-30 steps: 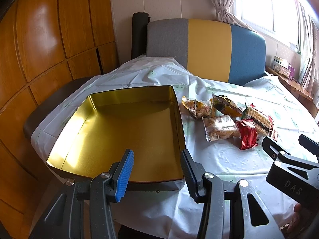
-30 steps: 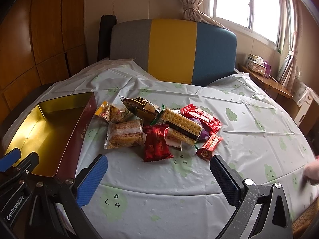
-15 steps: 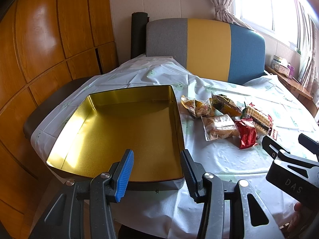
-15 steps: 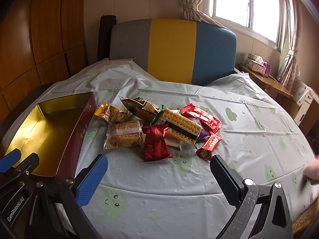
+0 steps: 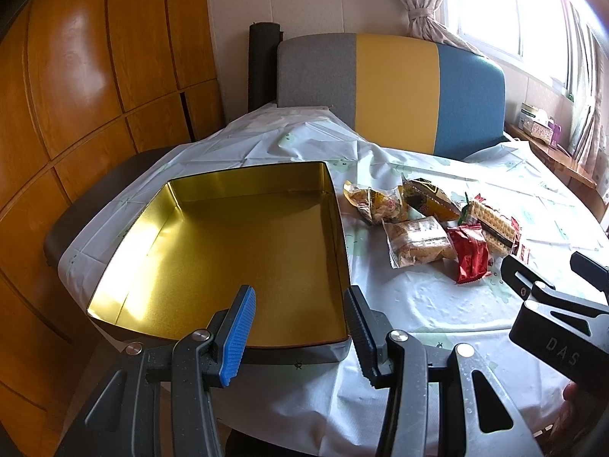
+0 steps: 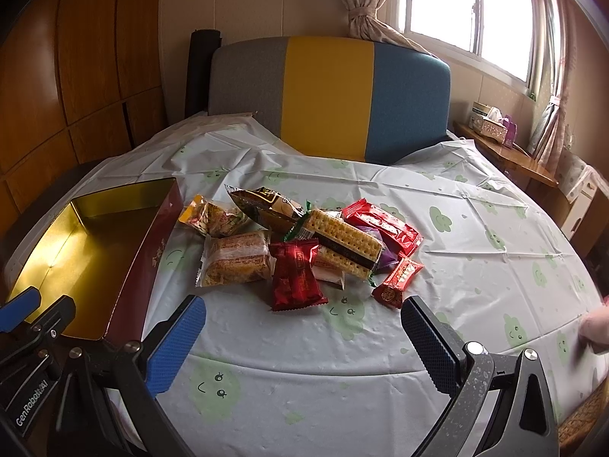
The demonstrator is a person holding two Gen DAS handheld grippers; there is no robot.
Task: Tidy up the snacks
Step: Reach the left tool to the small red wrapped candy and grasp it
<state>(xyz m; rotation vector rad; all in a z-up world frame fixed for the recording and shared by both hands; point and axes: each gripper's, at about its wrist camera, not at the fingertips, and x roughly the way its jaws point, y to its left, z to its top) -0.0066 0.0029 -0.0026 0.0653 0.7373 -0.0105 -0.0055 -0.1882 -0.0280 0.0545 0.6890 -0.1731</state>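
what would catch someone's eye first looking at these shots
The big gold-lined tin sits open and empty at the table's left side. Just to its right, a heap of wrapped snacks lies on the cloud-print tablecloth, shiny red packets standing out. Both grippers, left and right, hover with jaws open, holding nothing.

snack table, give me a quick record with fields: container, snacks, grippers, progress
container: gold-lined tin, open, nothing inside, on the tablecloth
snacks: loose pile right of the tin, including a dark red packet, cracker pack, clear-wrapped cake nearest the tin
left gripper: open, holding nothing, over the tin's near edge
right gripper: open wide, holding nothing, short of the pile
progress: no snack in the tin yet
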